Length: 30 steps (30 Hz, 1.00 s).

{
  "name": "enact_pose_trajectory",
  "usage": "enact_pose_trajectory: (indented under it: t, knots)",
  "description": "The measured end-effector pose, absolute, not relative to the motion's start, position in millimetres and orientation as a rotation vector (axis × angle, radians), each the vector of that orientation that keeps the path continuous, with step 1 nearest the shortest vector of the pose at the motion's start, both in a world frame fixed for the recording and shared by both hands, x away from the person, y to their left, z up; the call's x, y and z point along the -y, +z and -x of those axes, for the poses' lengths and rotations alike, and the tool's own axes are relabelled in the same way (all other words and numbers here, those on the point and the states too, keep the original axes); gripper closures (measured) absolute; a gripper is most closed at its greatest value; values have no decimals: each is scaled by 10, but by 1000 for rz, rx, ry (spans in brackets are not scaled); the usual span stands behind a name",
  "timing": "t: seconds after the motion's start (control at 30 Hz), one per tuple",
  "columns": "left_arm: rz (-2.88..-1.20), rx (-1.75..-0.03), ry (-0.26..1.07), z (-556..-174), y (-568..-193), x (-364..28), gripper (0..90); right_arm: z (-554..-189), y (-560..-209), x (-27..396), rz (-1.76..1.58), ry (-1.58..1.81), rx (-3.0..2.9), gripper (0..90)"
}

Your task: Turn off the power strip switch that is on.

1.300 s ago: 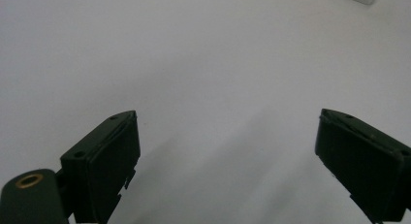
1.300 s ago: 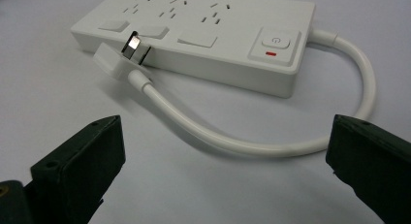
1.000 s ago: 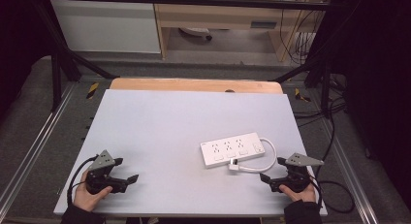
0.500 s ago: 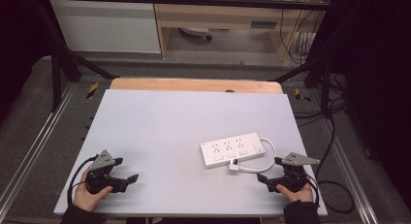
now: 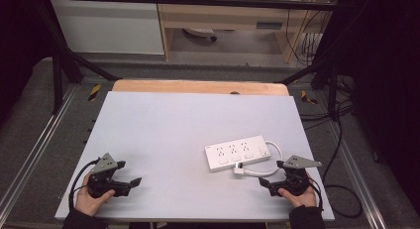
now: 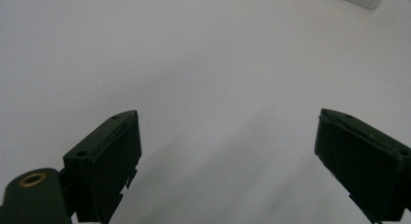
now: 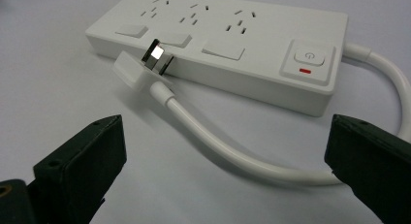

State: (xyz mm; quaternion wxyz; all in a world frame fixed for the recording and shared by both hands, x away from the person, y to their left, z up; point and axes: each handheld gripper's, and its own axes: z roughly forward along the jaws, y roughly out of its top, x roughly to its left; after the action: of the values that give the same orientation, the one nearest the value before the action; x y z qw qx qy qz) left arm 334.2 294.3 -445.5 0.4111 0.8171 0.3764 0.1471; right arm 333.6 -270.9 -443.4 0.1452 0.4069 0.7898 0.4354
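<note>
On grey table (image 5: 163, 125), white three-socket power strip (image 5: 237, 152), cord looped.

A pale grey table (image 5: 163, 130) has a strip of bare wood (image 5: 198, 86) along its far edge. Beyond it stand a white cabinet (image 5: 109, 26) and a wooden shelf unit (image 5: 223, 16), with dark cables (image 5: 317, 35) hanging at the far right above grey floor (image 5: 29, 120).

- High view looks forward and down over the whole table (image 5: 163, 125).
- Right gripper view sits low, close to the strip (image 7: 232, 44); the high view shares it (image 5: 237, 152).
- Left gripper view skims bare tabletop.
</note>
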Motion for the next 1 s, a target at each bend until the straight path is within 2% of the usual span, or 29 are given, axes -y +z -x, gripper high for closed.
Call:
enact_pose_trajectory:
  t: [0.57,0.97,1.0]
  knots:
    - [-2056,-949,378,-3347,-4447,-2945,94,-3352,-4399,2617,-1157,1273,-2283,37]
    - [-2057,-952,382,-3343,-4450,-2956,94,-3356,-4369,2587,-1159,1287,-2257,114]
    - [-2057,-952,382,-3343,-4450,-2956,94,-3358,-4368,2585,-1155,1287,-2257,141]
